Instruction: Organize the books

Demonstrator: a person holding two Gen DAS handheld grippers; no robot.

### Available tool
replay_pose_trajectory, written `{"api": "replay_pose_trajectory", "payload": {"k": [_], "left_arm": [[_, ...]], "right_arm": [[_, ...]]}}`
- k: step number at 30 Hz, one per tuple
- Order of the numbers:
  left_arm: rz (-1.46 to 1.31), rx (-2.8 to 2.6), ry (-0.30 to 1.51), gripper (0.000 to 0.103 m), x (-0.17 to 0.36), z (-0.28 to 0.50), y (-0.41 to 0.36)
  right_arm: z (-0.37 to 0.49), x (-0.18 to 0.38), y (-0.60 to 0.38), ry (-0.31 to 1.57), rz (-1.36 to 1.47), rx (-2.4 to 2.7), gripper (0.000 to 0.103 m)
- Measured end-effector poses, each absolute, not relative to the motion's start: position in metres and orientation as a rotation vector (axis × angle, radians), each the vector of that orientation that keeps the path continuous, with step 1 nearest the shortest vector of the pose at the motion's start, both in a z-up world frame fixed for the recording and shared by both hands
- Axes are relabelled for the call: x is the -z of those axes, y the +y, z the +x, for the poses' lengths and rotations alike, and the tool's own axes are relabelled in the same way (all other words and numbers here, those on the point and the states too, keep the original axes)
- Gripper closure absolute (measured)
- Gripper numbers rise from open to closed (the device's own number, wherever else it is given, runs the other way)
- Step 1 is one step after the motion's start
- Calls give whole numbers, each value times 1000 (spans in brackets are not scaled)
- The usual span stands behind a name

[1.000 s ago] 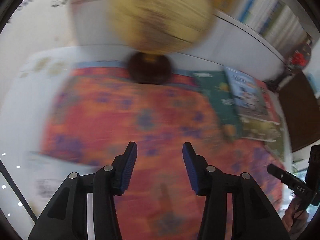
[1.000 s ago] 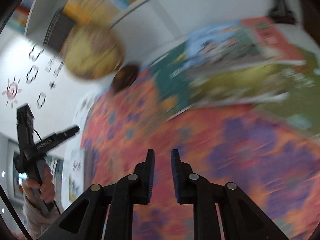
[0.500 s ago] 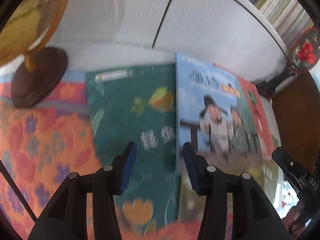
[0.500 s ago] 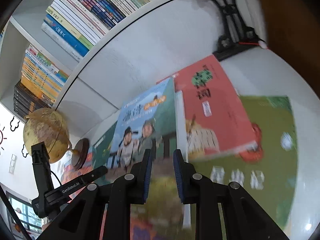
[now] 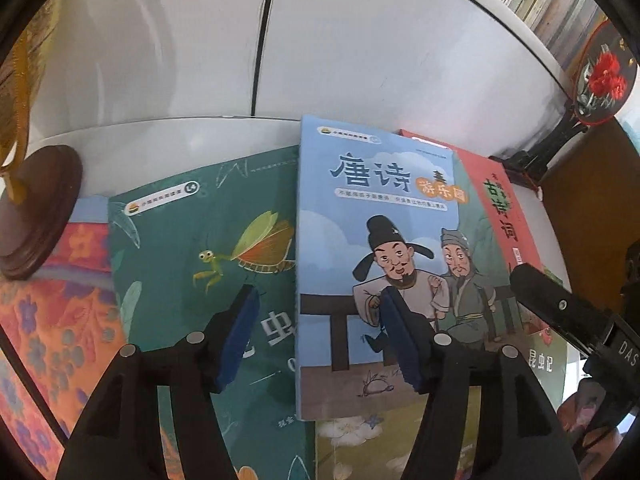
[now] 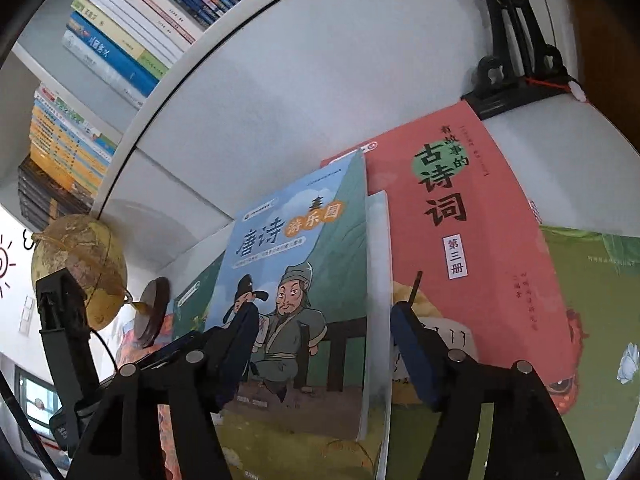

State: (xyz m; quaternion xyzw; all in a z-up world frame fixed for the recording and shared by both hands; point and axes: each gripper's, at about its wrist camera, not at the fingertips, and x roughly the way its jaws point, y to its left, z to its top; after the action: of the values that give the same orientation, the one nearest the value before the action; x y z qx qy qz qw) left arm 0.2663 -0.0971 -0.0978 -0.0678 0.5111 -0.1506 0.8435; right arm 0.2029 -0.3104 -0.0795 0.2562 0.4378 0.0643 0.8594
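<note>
Many upright books (image 6: pixel 132 36) fill the white shelf (image 6: pixel 280 76) – spines outward

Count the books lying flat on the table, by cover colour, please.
Dark green book: 1
Blue book: 1
Red book: 1
Light green book: 1
Total: 4 in view, overlapping; any hidden below cannot be told.

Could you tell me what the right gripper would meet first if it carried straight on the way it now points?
Most likely the blue book on top of the pile: the right gripper, jaws just opened and empty, points down at its right edge. Depth is unclear.
</note>
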Motion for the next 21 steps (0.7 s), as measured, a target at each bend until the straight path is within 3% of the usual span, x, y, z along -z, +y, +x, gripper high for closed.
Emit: {"api": "replay_pose_trajectory", "payload": {"k": [11, 21], "left_arm": [[-96, 428, 1095, 43, 95, 242, -106], [-42, 439, 1143, 43, 91, 166, -76]], "right_arm": [[191, 76, -285, 963, 381, -173, 35], [127, 72, -242, 1035, 266, -188, 35]]}}
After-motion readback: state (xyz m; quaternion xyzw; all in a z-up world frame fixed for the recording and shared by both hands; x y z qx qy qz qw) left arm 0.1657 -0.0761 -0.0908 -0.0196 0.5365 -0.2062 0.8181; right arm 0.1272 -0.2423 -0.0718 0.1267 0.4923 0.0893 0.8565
